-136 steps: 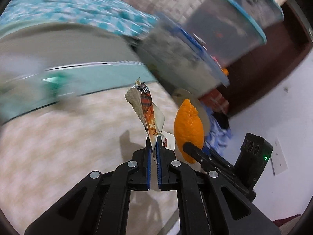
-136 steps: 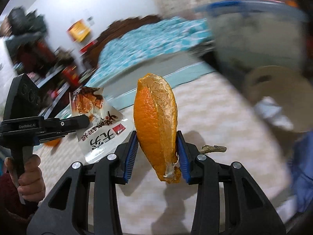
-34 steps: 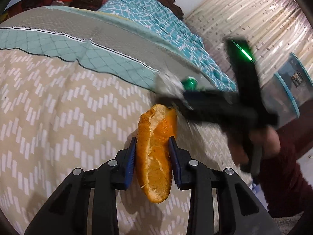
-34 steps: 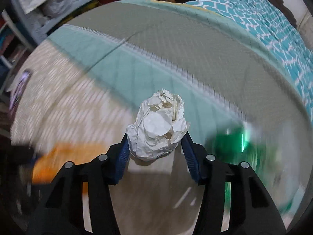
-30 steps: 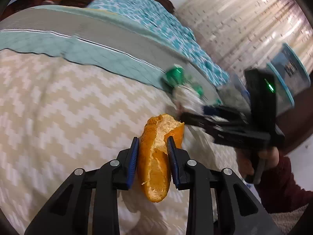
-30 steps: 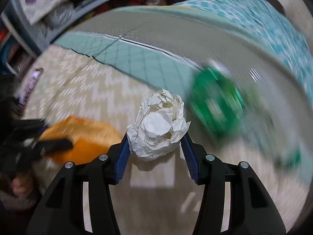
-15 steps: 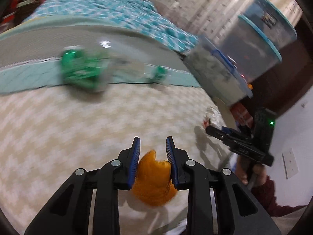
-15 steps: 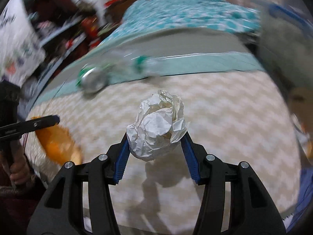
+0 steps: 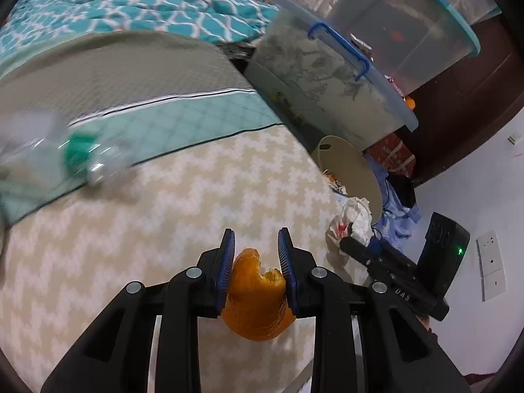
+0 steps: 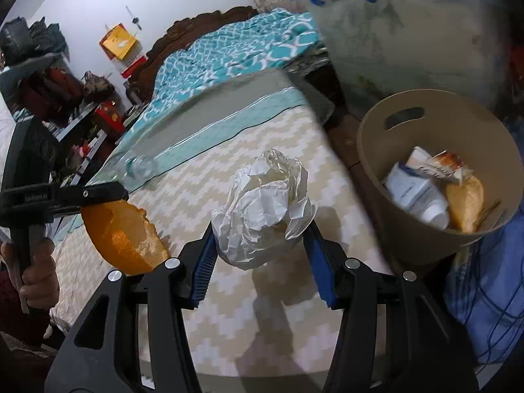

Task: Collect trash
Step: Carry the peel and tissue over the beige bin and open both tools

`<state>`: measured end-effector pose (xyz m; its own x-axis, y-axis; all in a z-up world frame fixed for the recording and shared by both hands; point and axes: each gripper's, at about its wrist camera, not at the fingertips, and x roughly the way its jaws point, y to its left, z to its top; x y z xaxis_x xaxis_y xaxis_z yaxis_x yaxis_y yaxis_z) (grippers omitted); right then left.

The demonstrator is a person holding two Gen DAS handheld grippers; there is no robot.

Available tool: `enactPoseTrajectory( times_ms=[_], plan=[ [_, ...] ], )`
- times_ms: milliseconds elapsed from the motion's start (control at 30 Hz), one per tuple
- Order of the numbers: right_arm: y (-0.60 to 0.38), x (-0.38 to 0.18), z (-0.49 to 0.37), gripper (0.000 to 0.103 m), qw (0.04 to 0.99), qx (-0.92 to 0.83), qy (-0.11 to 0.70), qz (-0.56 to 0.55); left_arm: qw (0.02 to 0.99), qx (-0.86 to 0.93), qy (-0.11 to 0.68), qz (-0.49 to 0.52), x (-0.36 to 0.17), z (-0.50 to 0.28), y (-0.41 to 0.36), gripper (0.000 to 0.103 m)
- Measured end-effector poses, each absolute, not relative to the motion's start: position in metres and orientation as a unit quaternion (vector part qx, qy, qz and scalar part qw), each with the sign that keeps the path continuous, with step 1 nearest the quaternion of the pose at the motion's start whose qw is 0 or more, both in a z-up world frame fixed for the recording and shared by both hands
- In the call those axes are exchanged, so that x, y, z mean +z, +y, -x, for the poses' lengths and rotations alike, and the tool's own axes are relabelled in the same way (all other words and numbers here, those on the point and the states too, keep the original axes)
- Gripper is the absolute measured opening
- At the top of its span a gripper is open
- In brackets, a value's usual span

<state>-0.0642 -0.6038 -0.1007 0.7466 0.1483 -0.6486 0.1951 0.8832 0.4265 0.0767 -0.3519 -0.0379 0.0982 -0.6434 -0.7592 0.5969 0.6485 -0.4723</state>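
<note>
Left wrist view: left gripper (image 9: 255,255) clamped narrow on orange peel (image 9: 257,301), peel sat low between blue pads, hung over zigzag cream blanket (image 9: 163,229). Blurred clear plastic bottle (image 9: 49,150) with green label lay on teal band of blanket, far left. Beige bin (image 9: 352,170) stood off bed edge, right of blanket, below lidded storage tub (image 9: 321,82). Right gripper (image 9: 347,242) seen at right with crumpled paper ball (image 9: 352,219) in jaws, near bin rim. Wall socket (image 9: 491,262) further right.

Right wrist view: right gripper (image 10: 262,229) held medium-wide on crumpled paper ball (image 10: 262,209), ball filled gap between pads, over blanket (image 10: 245,311) near bed edge. Bin (image 10: 409,229) just right, open top unobstructed; inside a white bottle (image 10: 416,196), a snack wrapper (image 10: 439,163), another peel piece (image 10: 466,201). Left gripper (image 10: 98,196) at left with peel (image 10: 121,239), hand (image 10: 36,275) on handle. Bottle (image 10: 137,167) blurred on teal band behind. Storage tub (image 10: 409,39) behind bin.
</note>
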Motion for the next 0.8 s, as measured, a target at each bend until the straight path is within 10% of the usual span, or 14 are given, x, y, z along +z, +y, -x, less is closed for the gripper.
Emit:
enactPoseTrajectory(
  times_ms=[367, 533, 800],
  plan=[
    [-0.718, -0.099, 0.074, 0.065, 0.897, -0.137, 0.332, -0.26, 0.695, -0.516, 0.498, -0.047, -0.014, -0.077, -0.547, 0.026],
    [-0.739, -0.102, 0.093, 0.079, 0.886, -0.198, 0.32, -0.272, 0.708, -0.512, 0.482, -0.067, -0.02, -0.072, -0.617, 0.062],
    [-0.717, -0.103, 0.142, 0.078, 0.883, -0.205, 0.285, -0.312, 0.678, -0.537, 0.501, -0.044, -0.031, -0.069, -0.59, 0.061]
  ],
)
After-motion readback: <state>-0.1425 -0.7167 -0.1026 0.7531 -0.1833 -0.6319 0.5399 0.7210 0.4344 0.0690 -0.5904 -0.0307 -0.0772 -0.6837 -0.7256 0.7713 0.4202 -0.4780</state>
